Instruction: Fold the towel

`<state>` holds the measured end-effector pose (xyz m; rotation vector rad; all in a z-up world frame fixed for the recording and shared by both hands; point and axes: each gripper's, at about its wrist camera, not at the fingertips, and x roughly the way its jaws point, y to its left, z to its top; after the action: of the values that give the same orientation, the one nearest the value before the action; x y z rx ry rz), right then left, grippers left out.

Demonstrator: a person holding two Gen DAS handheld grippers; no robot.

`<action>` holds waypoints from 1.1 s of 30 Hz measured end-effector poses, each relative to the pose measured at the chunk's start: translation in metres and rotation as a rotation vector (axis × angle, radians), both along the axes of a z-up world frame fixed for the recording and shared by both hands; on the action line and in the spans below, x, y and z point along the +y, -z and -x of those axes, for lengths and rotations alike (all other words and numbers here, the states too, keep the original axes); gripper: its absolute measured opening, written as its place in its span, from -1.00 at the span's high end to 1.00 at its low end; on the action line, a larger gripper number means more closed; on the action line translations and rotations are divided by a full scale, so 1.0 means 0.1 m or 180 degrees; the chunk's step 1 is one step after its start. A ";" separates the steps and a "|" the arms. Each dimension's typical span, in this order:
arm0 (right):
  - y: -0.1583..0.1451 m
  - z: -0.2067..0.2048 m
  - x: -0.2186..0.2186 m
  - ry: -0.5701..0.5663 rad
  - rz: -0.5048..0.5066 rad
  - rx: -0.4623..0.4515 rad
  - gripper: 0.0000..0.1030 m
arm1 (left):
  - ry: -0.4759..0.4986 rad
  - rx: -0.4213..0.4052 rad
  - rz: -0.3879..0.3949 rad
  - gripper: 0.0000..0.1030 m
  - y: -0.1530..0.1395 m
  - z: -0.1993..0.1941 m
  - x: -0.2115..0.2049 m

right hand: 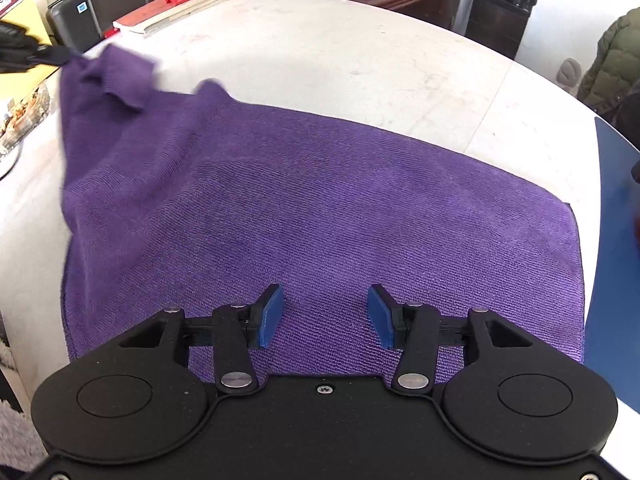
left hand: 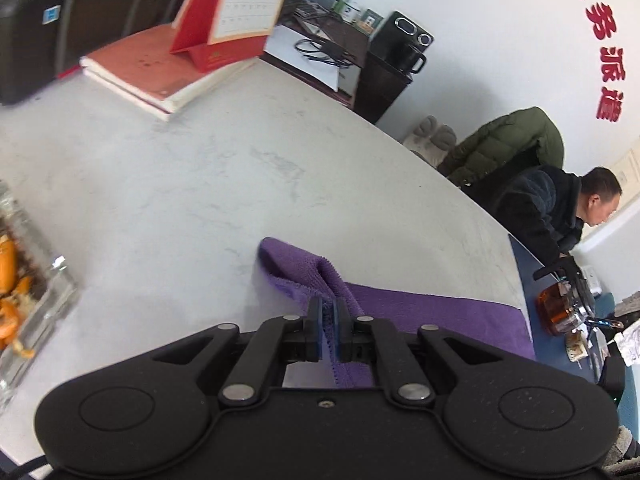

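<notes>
While most of the purple towel [right hand: 320,216] lies flat on the white table [right hand: 360,64], its far left corner is raised off the surface, bunched and motion-blurred in the right wrist view. Left gripper [left hand: 329,320]: blue pads pressed together on a towel edge, cloth pinched between them and trailing forward in a lifted ridge toward a rumpled tip resting on the table. From the right wrist view this same gripper shows only as a dark blurred shape at the left border, touching the raised corner. Right gripper [right hand: 325,316]: jaws spread wide, nothing between the pads, positioned above the towel's near edge; whether the pads touch the cloth cannot be told. Towel's right edge lies just beside a blue mat [right hand: 616,264] at the table's right side. Further out, left wrist view: a glass dish [left hand: 36,304] holding orange and brown bits at the left border, a red book [left hand: 160,72] with a red-and-white desk calendar [left hand: 236,8] standing on it at the far side, a glass teapot [left hand: 560,308] of amber liquid to the right on the mat. A person [left hand: 560,208] in a dark jacket leans over beyond the table, near a white wall with red characters.
</notes>
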<state>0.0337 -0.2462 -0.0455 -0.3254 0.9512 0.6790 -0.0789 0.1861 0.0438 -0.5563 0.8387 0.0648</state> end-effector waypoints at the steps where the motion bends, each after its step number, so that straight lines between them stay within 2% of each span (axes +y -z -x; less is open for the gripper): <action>1: 0.00 0.00 -0.01 -0.0010 0.0002 -0.0002 0.09 | -0.0054 0.0047 -0.0036 0.91 0.01 0.08 0.01; 8: 0.00 0.01 -0.07 -0.0089 0.0026 -0.0008 0.08 | -0.0416 0.0472 -0.0138 0.91 0.25 0.66 0.11; 15: -0.03 0.06 -0.14 -0.0123 0.0025 -0.0022 0.07 | -0.0517 0.0797 -0.0325 0.91 0.46 0.93 0.12; 21: -0.02 0.06 -0.08 -0.0116 0.0028 -0.0032 0.06 | -0.0564 0.0901 -0.0382 0.91 0.48 1.19 0.13; 33: 0.01 0.04 -0.05 -0.0042 0.0050 -0.0023 0.01 | -0.0616 0.1100 -0.0310 0.90 0.55 1.55 0.07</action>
<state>0.0295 -0.2511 -0.0460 -0.3483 0.9485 0.6823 -0.2338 0.1930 -0.0116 -0.5406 1.1088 0.3858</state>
